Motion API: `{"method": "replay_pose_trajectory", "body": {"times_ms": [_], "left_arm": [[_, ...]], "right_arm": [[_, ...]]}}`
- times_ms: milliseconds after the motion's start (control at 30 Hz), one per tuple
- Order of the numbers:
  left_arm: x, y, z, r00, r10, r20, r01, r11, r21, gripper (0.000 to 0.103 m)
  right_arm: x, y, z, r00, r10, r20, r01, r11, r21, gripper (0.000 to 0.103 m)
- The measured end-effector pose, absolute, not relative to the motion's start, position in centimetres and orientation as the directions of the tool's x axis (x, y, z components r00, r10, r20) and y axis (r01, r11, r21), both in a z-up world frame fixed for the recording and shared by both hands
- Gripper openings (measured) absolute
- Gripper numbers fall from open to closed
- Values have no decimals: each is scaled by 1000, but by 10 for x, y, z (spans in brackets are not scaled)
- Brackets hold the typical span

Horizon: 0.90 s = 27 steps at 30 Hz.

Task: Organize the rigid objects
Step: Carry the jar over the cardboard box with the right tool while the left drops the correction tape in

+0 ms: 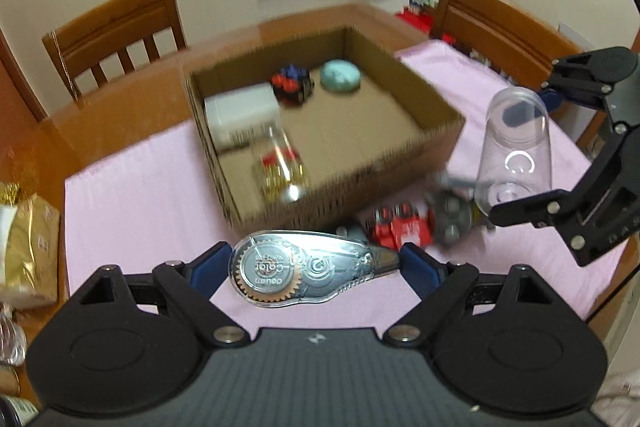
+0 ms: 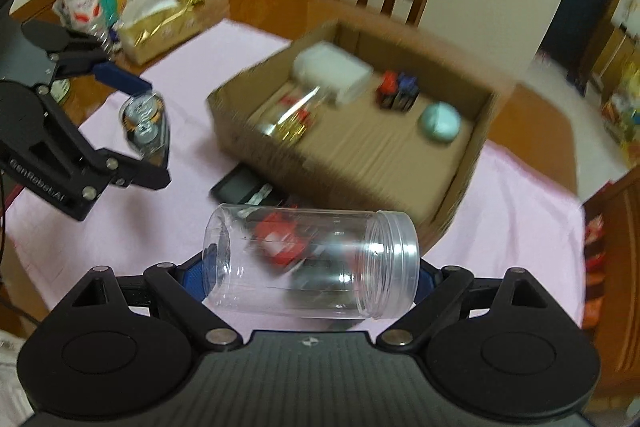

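Soft indoor light, motion blur mid-frame, fisheye-bent dark corners

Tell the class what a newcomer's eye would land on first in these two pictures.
First, the clear plastic correction tape dispenser clamped in the left tool, low in its view. Next, the empty transparent plastic jar lying sideways in the right tool. Behind both, the open brown cardboard box on the pink tablecloth already holds several items.

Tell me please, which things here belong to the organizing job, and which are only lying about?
Job:
cardboard box
correction tape in left gripper
clear jar in right gripper
red toy beside the box

Lying about:
gold tissue pack
water bottle
chairs
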State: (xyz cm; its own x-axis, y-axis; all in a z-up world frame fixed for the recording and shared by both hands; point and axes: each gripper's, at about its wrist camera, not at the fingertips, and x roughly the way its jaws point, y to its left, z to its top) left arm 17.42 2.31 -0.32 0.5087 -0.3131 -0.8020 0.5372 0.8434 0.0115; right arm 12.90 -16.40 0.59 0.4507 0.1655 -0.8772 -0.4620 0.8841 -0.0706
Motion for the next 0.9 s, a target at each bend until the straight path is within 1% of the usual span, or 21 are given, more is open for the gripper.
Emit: {"method": "replay_pose_trajectory", "body": {"times_ms": [233,367,500,600,733,800,900], "left_arm": [[208,-12,9,569,-350,-744,527,850,3,89],[226,-40,-2,574,-358,-736,521,854,-9,89],[240,-59,-19,573,-340,-746,501,866,-11,89],[246,-63,-28,567,-353,-744,494,869,-36,90],[247,-66,-31,583,-340,-737,485,874,-20,91],[247,-63,-29,594,-329,-734,471,882,-14,94],[247,-53,-24,617,-290,-732,431,903,5,95]], "right_arm": [[169,-186,19,516,135,-846,-459,878,-139,94],[195,-199,20,528,112,-842,-451,877,-166,94],[212,-211,19,535,98,-839,-452,873,-186,94],[221,-217,15,532,93,-842,-456,869,-192,94],[231,-223,9,519,94,-849,-462,867,-187,94],[235,-224,5,513,93,-853,-466,865,-186,94],[242,-223,1,503,106,-858,-475,863,-172,94]]}}
